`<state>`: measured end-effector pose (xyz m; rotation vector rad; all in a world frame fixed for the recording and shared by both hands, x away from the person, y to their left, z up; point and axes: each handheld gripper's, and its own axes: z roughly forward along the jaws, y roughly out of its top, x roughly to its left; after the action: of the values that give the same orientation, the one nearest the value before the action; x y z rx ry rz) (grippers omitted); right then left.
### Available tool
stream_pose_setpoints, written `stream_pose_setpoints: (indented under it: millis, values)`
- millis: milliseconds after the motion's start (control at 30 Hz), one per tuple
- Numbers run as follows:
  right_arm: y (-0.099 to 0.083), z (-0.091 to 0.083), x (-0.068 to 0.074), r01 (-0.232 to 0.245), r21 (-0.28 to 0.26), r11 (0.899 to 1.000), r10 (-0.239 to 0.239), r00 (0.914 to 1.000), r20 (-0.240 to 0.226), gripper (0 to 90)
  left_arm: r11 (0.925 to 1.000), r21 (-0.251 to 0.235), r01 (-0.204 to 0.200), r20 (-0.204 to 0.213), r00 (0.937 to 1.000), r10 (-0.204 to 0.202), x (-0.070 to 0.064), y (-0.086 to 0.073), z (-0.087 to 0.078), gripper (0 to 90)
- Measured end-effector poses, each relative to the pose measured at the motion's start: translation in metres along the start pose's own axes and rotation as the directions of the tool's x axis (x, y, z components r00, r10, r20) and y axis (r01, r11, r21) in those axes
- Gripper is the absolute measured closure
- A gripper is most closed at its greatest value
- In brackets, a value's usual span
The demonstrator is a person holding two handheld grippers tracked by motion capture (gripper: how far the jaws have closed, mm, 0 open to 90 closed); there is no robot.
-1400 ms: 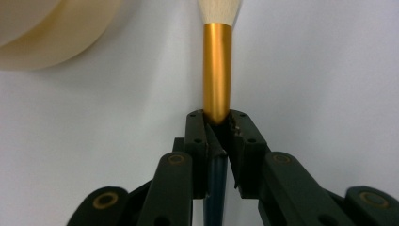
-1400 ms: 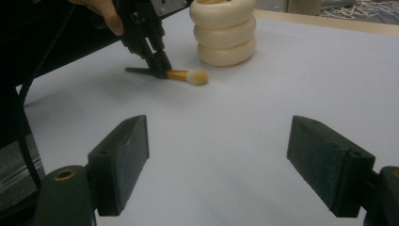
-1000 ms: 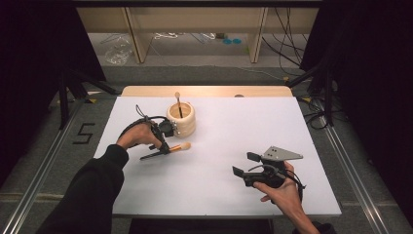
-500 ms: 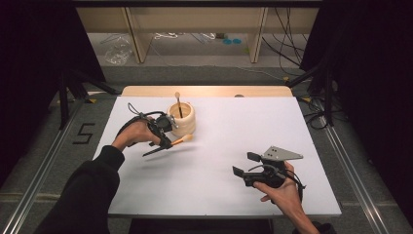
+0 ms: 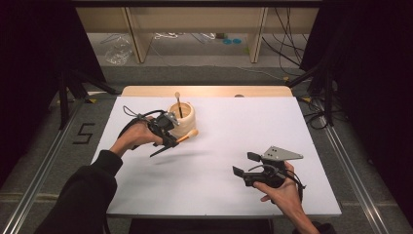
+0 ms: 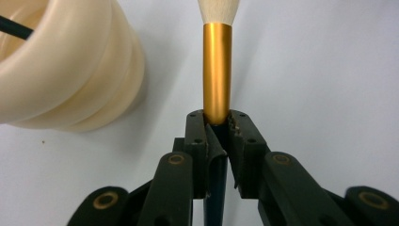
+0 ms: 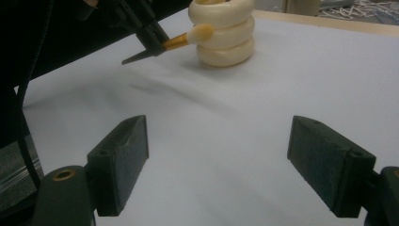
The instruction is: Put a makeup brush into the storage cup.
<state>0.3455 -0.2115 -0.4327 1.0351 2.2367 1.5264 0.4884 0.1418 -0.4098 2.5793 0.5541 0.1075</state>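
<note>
My left gripper [image 5: 171, 140] is shut on a makeup brush [image 5: 187, 136] with a dark handle, gold ferrule and pale bristles, and holds it above the table. In the left gripper view the jaws of my left gripper [image 6: 217, 127] clamp the brush [image 6: 217, 70] just below the ferrule. The bristle tip is close beside a cream ribbed holder [image 5: 184, 121]. A thin dark-handled brush [image 5: 178, 105] stands upright in that holder. The holder [image 6: 61, 70] lies to the left of the held brush. My right gripper [image 5: 243, 165] rests open at the front right, and nothing lies between the jaws of that gripper [image 7: 230, 165].
The white table top [image 5: 234, 126] has a wooden strip [image 5: 204, 91] along its far edge. From the right gripper view the holder [image 7: 226, 33] and held brush [image 7: 188, 38] are far ahead. Metal rails and cables flank the table.
My left gripper has lifted the brush off the table and carried it up toward the holder. The right gripper has stayed still.
</note>
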Motion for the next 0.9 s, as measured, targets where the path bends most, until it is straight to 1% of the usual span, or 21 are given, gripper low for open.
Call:
stream_pose_setpoints:
  millis: [33,67,100,133,167,267,300,333,367,467,500,567,600,633,667,700,733,800,833,867,900]
  values:
    - [0.000,0.000,0.000,0.001,0.000,1.000,-0.001,1.0000,0.001,22.0,0.9999,-0.014,-0.006,-0.006,1.0000,0.006,0.000,0.000,-0.002,78.9]
    - [0.000,0.000,0.000,0.001,0.000,1.000,-0.001,1.0000,0.000,22.1,0.9995,-0.031,0.007,-0.009,0.9999,-0.007,0.000,0.001,-0.004,78.9]
    - [0.000,0.000,0.000,0.000,0.000,1.000,0.000,1.0000,0.000,22.1,0.9971,-0.068,0.035,-0.011,0.9993,-0.035,-0.003,0.001,-0.004,78.9]
    - [0.000,0.000,0.000,0.000,0.000,1.000,0.000,1.0000,0.000,22.0,0.9970,-0.072,0.029,-0.018,0.9994,-0.031,-0.002,0.001,-0.006,78.9]
    - [0.000,0.000,0.000,0.000,0.000,1.000,0.000,1.0000,0.000,22.0,0.9954,-0.089,0.037,-0.019,0.9991,-0.039,-0.003,0.001,-0.008,78.9]
    - [0.000,0.000,0.000,-0.001,0.000,1.000,0.001,1.0000,0.003,22.0,0.9940,-0.106,0.026,-0.020,0.9994,-0.029,-0.005,0.001,-0.014,78.9]
    - [0.000,0.000,0.000,-0.002,0.000,1.000,0.002,1.0000,0.004,22.0,0.9931,-0.115,0.021,-0.029,0.9993,-0.025,-0.005,0.001,-0.016,78.9]
    - [0.000,0.000,0.000,-0.002,0.000,1.000,0.002,1.0000,0.004,22.1,0.9921,-0.123,0.024,-0.028,0.9992,-0.028,-0.006,0.000,-0.017,78.9]
    - [0.000,0.000,0.000,-0.002,-0.001,1.000,0.002,1.0000,0.005,22.0,0.9916,-0.129,0.012,-0.032,0.9993,-0.017,-0.006,0.000,-0.019,78.9]
    - [0.000,0.000,0.000,-0.002,0.000,1.000,0.002,1.0000,0.005,22.0,0.9874,-0.157,0.018,-0.045,0.9987,-0.025,-0.004,-0.001,-0.025,78.9]
    - [0.000,0.000,0.000,-0.002,0.000,1.000,0.002,1.0000,0.005,22.1,0.9856,-0.166,0.032,-0.046,0.9981,-0.040,-0.005,-0.002,-0.027,78.9]
    - [0.000,0.000,0.000,-0.001,0.000,1.000,0.001,1.0000,0.003,22.1,0.9804,-0.193,0.041,-0.048,0.9975,-0.051,-0.003,-0.004,-0.029,78.9]
    - [0.000,0.000,-0.001,0.002,-0.001,1.000,-0.002,1.0000,0.007,22.1,0.9748,-0.216,0.057,-0.055,0.9960,-0.071,-0.002,-0.005,-0.031,78.9]
    - [0.000,0.001,-0.001,0.019,-0.011,1.000,-0.018,0.9997,0.017,22.1,0.9713,-0.227,0.069,-0.053,0.9951,-0.083,-0.002,-0.006,-0.032,78.9]
    - [0.000,0.000,-0.001,0.019,-0.011,1.000,-0.018,0.9997,0.017,22.1,0.9737,-0.222,0.050,-0.067,0.9956,-0.066,0.001,-0.007,-0.035,78.9]
    - [0.000,0.000,-0.002,0.019,-0.012,1.000,-0.019,0.9997,0.017,22.1,0.9621,-0.258,0.088,-0.066,0.9919,-0.108,0.000,-0.007,-0.035,78.9]
    - [0.000,0.001,-0.002,0.018,-0.011,1.000,-0.018,0.9997,0.017,22.2,0.9521,-0.284,0.113,-0.061,0.9889,-0.135,0.000,-0.007,-0.035,78.9]
    - [0.000,0.001,-0.001,0.014,-0.006,1.000,-0.014,0.9999,0.009,22.2,0.9455,-0.303,0.120,-0.078,0.9857,-0.150,0.003,-0.008,-0.038,78.9]
    - [0.000,0.001,-0.001,0.015,-0.007,1.000,-0.015,0.9998,0.009,22.2,0.9347,-0.326,0.141,-0.071,0.9824,-0.173,0.003,-0.008,-0.038,78.9]
    - [0.000,0.001,-0.001,0.015,-0.007,1.000,-0.015,0.9998,0.009,22.2,0.9354,-0.326,0.138,-0.078,0.9820,-0.172,0.004,-0.009,-0.039,78.9]
    - [0.000,0.001,-0.001,0.015,-0.007,1.000,-0.015,0.9998,0.009,22.2,0.9348,-0.329,0.135,-0.071,0.9834,-0.167,0.005,-0.009,-0.040,78.9]
